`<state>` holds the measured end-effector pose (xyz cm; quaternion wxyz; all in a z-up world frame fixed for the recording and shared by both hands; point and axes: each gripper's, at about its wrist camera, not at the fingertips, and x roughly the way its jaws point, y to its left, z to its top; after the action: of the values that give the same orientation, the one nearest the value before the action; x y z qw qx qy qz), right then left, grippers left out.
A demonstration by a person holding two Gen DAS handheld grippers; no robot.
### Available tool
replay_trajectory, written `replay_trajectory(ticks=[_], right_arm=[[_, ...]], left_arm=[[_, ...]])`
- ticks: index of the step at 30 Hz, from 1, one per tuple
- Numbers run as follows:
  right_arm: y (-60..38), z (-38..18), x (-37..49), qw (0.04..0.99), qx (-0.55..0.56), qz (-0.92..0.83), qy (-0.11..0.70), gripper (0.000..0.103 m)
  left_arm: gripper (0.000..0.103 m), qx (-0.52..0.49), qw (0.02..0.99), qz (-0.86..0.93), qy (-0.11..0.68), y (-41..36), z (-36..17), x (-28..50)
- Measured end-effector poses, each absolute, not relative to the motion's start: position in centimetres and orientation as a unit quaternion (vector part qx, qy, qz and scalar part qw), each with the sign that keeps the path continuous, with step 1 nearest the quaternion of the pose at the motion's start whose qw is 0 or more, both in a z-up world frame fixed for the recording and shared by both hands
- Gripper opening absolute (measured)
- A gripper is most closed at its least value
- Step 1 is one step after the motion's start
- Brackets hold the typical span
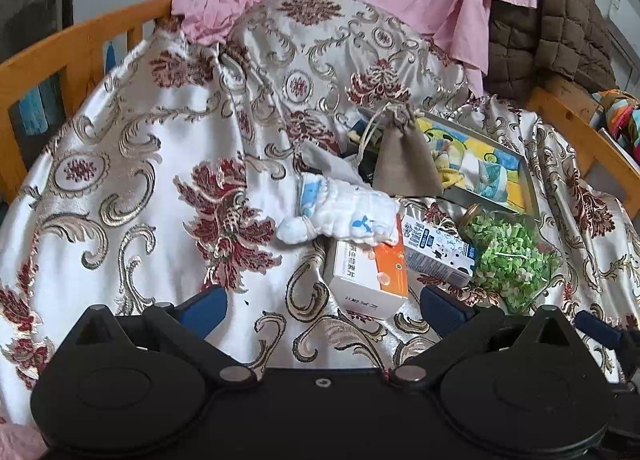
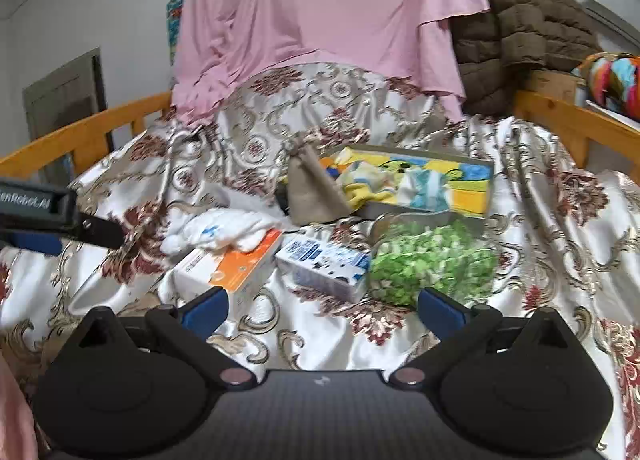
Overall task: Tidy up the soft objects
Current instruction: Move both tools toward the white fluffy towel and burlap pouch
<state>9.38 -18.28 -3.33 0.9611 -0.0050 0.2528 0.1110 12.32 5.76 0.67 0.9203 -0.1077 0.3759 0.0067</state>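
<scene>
Slippery floral satin bedspread (image 1: 120, 187): both claws, left gripper (image 1: 322, 308) and right gripper (image 2: 322, 306), gape wide and empty, so you could drag the orange-and-white cardboard box (image 1: 370, 276) along with the white rolled muslin cloth (image 1: 344, 211) lying on it.

Orange-white box (image 1: 370, 276) beside milk carton (image 1: 436, 250); brown quilted jacket (image 1: 548, 19) behind; wooden rail (image 1: 76, 47) left.

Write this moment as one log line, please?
left gripper: open, empty | right gripper: open, empty | white cloth: on orange box | tray: behind
</scene>
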Motion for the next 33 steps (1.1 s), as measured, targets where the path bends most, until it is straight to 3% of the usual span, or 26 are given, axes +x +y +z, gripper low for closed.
replay_trajectory(ticks=[7,18,33], right_arm=[[-17.0,-3.9,10.6,0.952,-0.026,0.155,0.264,0.103],[-16.7,-5.3,13.8,0.945,-0.02,0.184,0.268,0.103],[-16.2,-5.6,18.0,0.948,-0.029,0.188,0.257,0.103]], left_arm=[[0.102,-0.137,0.903,-0.008,0.407,7.0,-0.2,15.2],[0.102,-0.066,0.906,-0.046,0.416,5.9,-1.3,19.9],[0.102,-0.045,0.921,-0.066,0.382,5.7,-1.6,23.8]])
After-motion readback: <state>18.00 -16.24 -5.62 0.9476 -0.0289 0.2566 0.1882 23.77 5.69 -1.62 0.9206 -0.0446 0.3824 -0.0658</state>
